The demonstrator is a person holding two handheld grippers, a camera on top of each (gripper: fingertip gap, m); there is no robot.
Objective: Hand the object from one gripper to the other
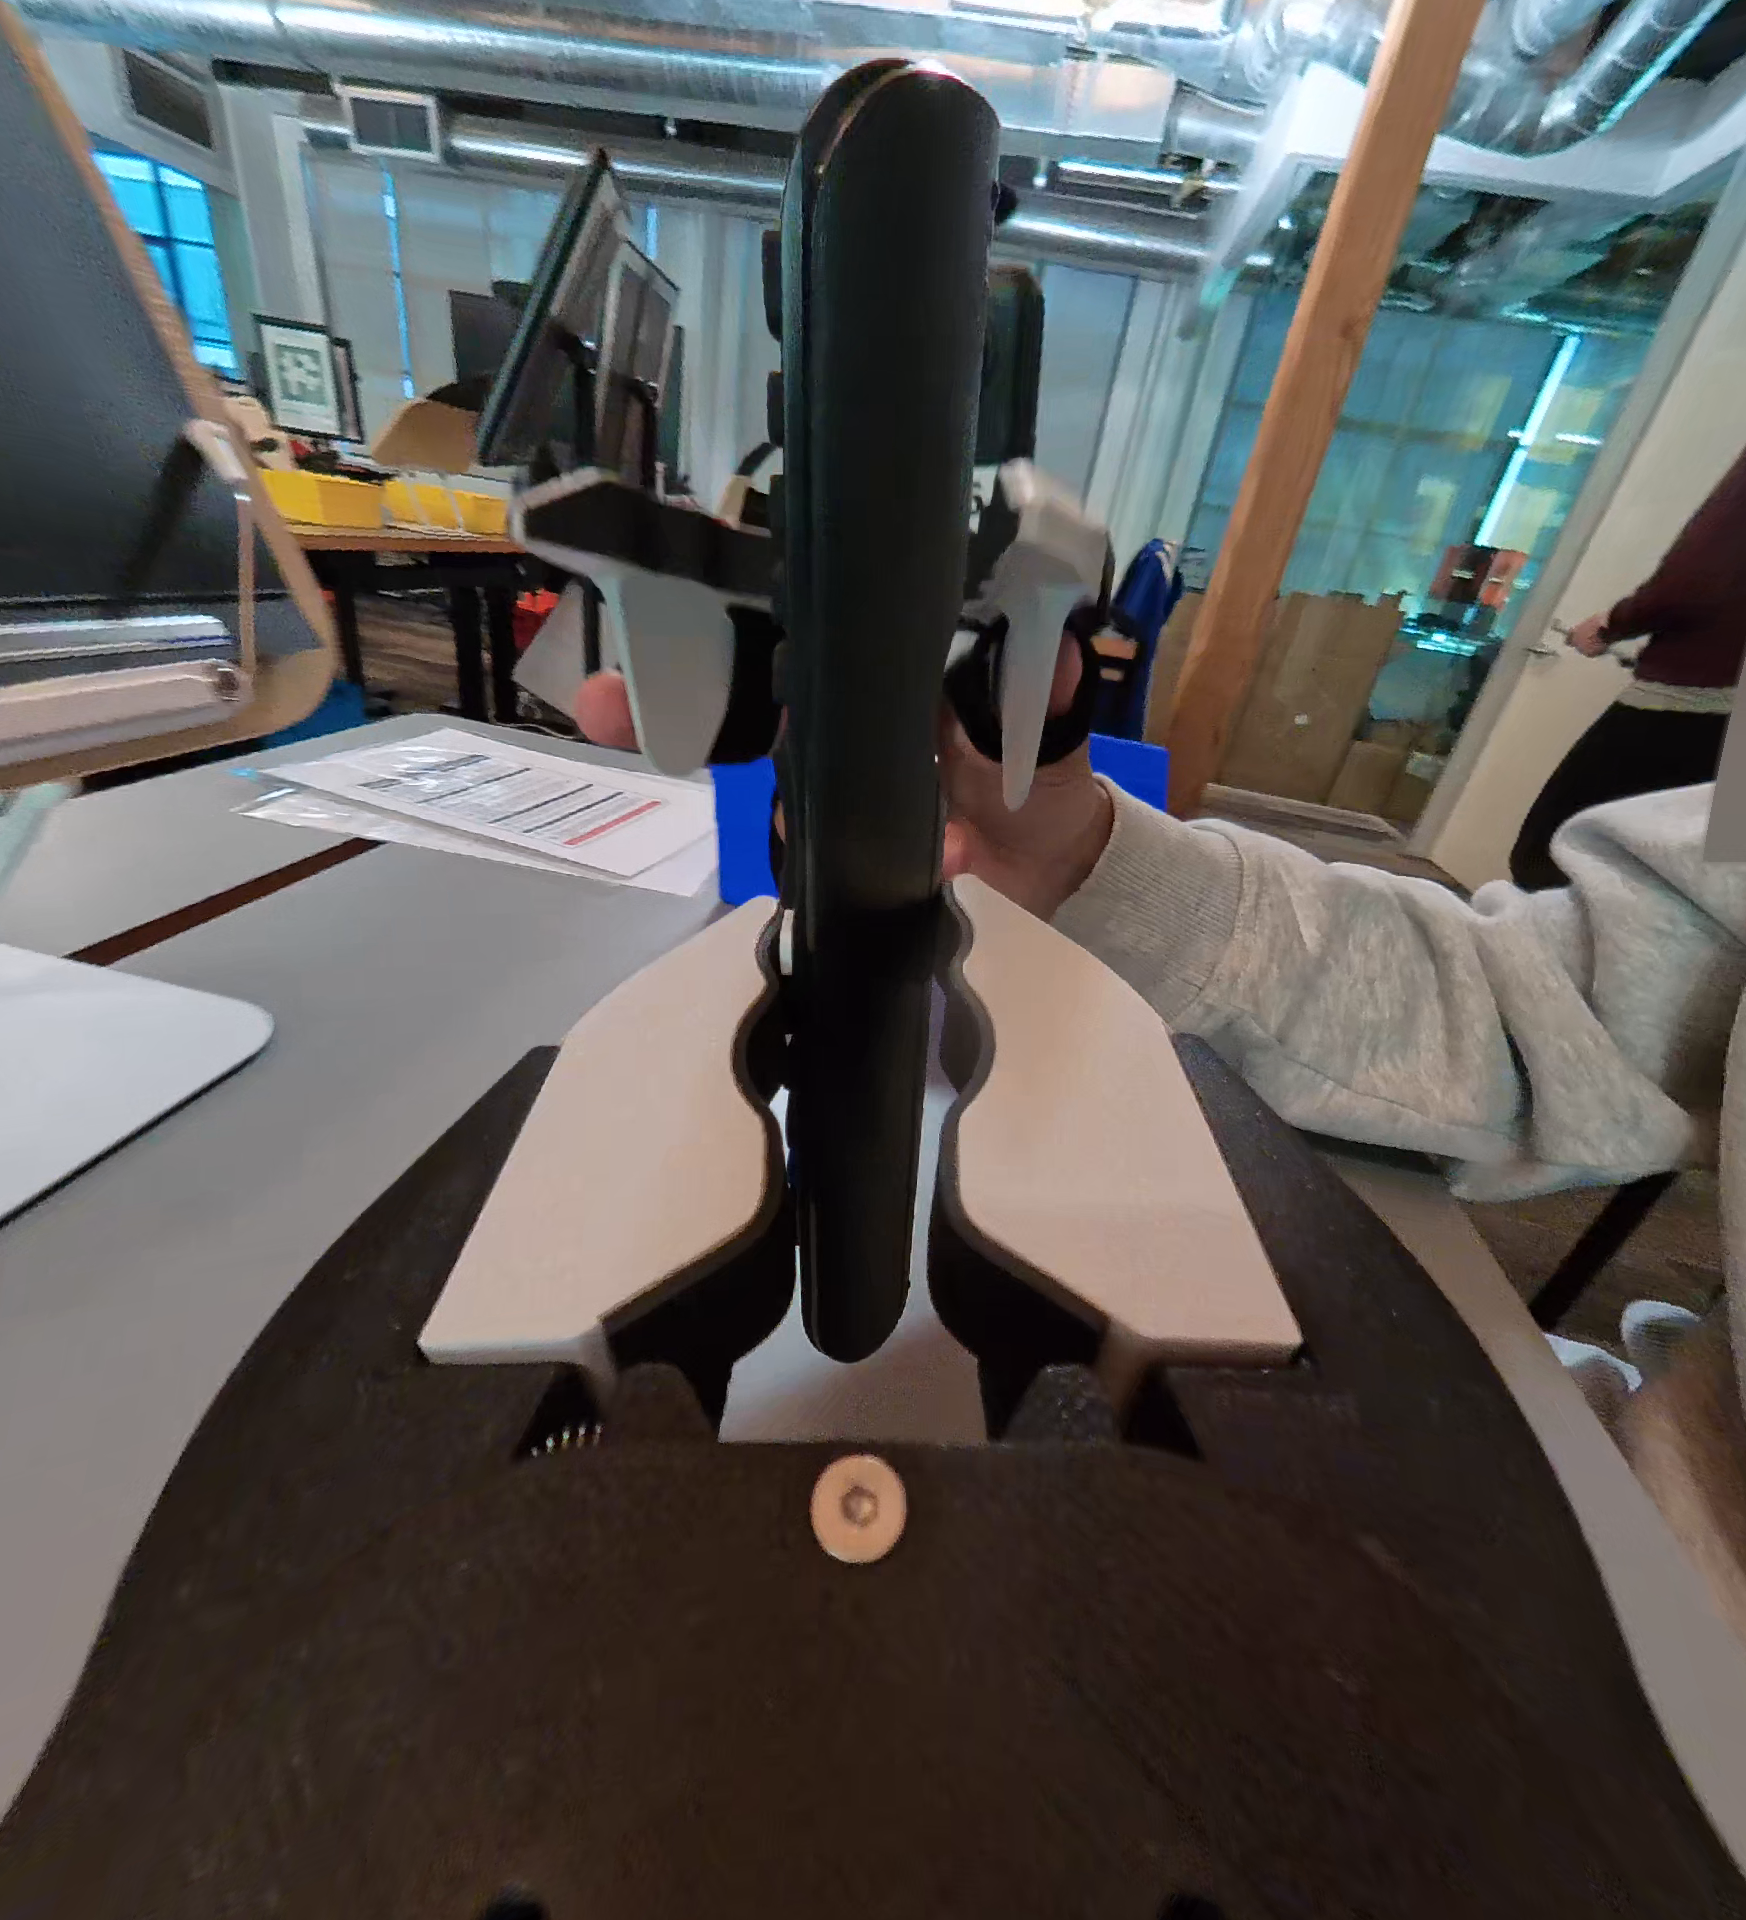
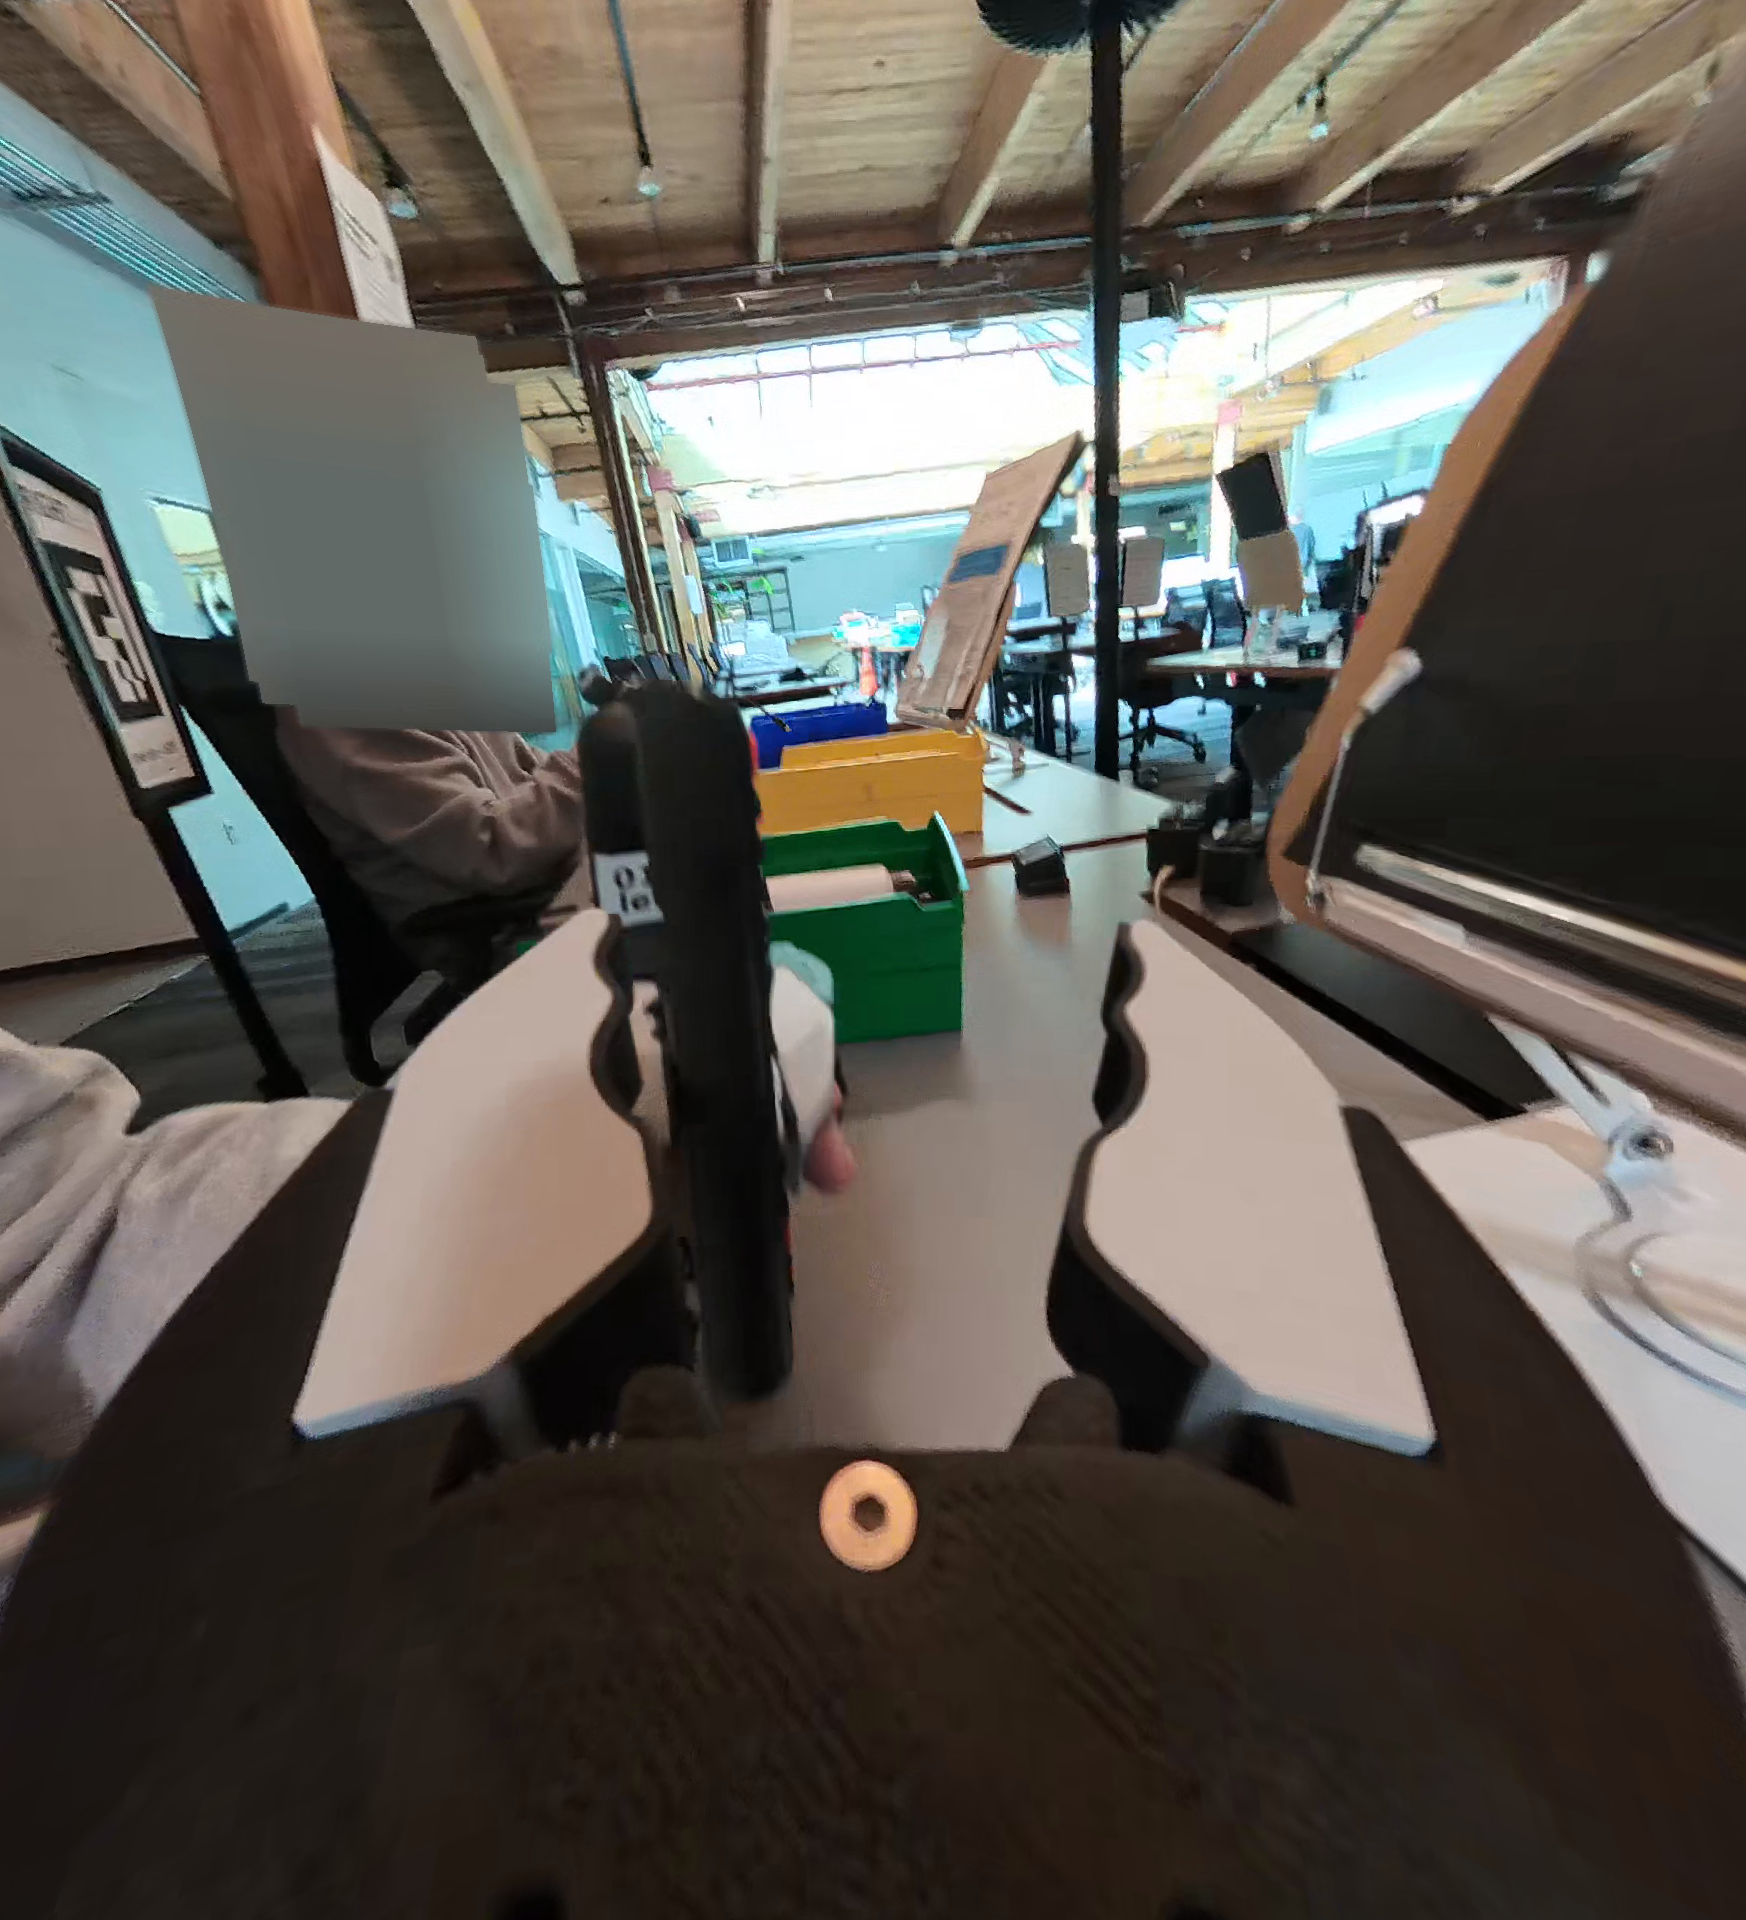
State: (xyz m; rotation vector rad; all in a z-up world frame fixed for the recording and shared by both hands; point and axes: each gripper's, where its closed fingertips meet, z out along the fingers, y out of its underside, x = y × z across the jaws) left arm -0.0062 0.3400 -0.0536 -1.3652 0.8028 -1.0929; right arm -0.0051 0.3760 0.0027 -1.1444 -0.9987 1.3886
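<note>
Black and long, the object stands upright between the white fingers of our left gripper, which are pressed in on its lower part and pinch it firmly. It is held in the air above the grey table, touching nothing else that we can see on this side.

In the right wrist view, our right gripper has its fingers spread wide. The object sits just beside the left-hand finger, perhaps touching it, while the other finger is well apart from it. So we judge the handover as roughly half done: one gripper grips, the other is placed around the object but has not closed. What is left is for the right one to clamp, then for the left to let go.

From the left wrist view we see the right gripper facing us from beyond the object, its pale fingers either side of it, with our hand and grey sleeve reaching in from the right.

Farther off, a green bin and a yellow bin rest on the table.
</note>
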